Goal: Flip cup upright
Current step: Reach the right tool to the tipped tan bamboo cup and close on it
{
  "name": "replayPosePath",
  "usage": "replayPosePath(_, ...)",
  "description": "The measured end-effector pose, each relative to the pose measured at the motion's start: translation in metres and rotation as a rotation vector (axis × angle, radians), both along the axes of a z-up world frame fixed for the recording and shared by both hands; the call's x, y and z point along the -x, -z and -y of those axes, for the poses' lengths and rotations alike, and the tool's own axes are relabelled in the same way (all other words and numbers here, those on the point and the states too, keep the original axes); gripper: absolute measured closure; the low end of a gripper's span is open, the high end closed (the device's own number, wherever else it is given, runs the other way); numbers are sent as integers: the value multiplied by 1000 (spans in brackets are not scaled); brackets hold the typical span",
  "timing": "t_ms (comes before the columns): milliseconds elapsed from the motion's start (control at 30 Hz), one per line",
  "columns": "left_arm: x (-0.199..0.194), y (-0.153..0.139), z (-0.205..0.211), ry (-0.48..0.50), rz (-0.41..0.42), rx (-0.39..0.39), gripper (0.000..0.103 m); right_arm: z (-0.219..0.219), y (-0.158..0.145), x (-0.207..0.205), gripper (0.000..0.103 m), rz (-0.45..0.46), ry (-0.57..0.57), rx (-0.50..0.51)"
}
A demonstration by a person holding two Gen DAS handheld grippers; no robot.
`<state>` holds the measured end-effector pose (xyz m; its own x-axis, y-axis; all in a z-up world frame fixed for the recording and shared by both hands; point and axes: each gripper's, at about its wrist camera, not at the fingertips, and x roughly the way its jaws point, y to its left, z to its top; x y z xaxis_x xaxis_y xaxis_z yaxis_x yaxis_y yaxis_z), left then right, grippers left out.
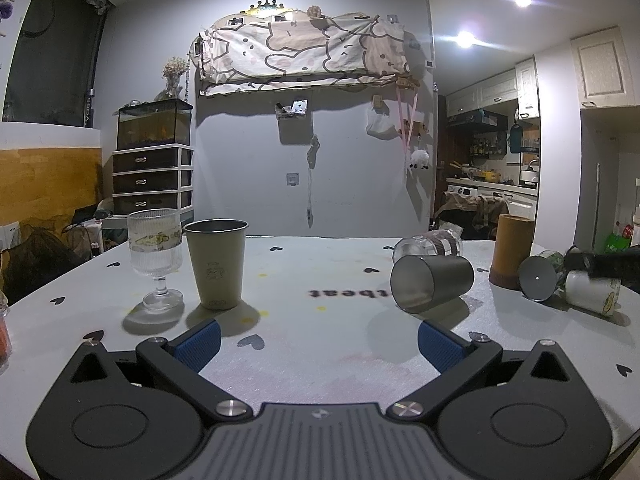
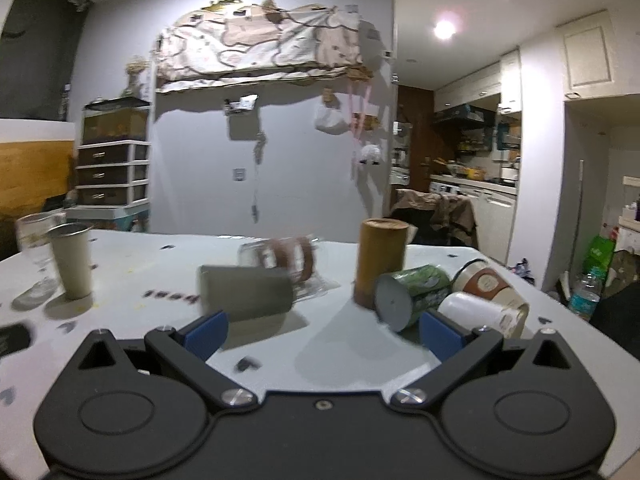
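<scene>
A grey metal cup (image 1: 431,282) lies on its side on the white table (image 1: 320,352), its mouth toward me; it also shows in the right wrist view (image 2: 246,294). My left gripper (image 1: 319,343) is open and empty, low over the table in front of it. My right gripper (image 2: 323,331) is open and empty, between the grey cup and a green cup (image 2: 412,294) lying on its side. A clear glass (image 1: 428,243) with brown bands lies behind the grey cup. A white mug (image 1: 592,290) and a brown-labelled paper cup (image 2: 486,284) also lie on their sides.
A cream metal cup (image 1: 218,264) and a ribbed stemmed glass (image 1: 156,256) stand upright at the left. A tall brown cylinder (image 1: 512,250) stands upright at the right. A black object (image 1: 604,262) reaches in over the white mug. The table's far edge faces a wall.
</scene>
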<state>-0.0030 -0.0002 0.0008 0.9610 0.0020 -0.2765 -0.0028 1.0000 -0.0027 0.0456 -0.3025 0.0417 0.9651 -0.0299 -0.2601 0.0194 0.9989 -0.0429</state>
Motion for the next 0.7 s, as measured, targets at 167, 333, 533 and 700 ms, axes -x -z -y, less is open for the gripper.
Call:
replayPosePath(167, 1, 4, -8, -4, -7, 4, 0, 23, -17, -50, 0, 24, 38, -3)
replayPosePath(333, 0, 7, -11, -7, -12, 7, 0, 39, -35, -107, 0, 38, 63, 7)
replayPosePath(533, -3, 12, -18, -18, -22, 10, 0, 56, -43, -182, 1, -61, 90, -22)
replayPosePath(700, -4, 16, -25, -29, -31, 12, 0, 70, -31, -236, 6, -163, 100, -94)
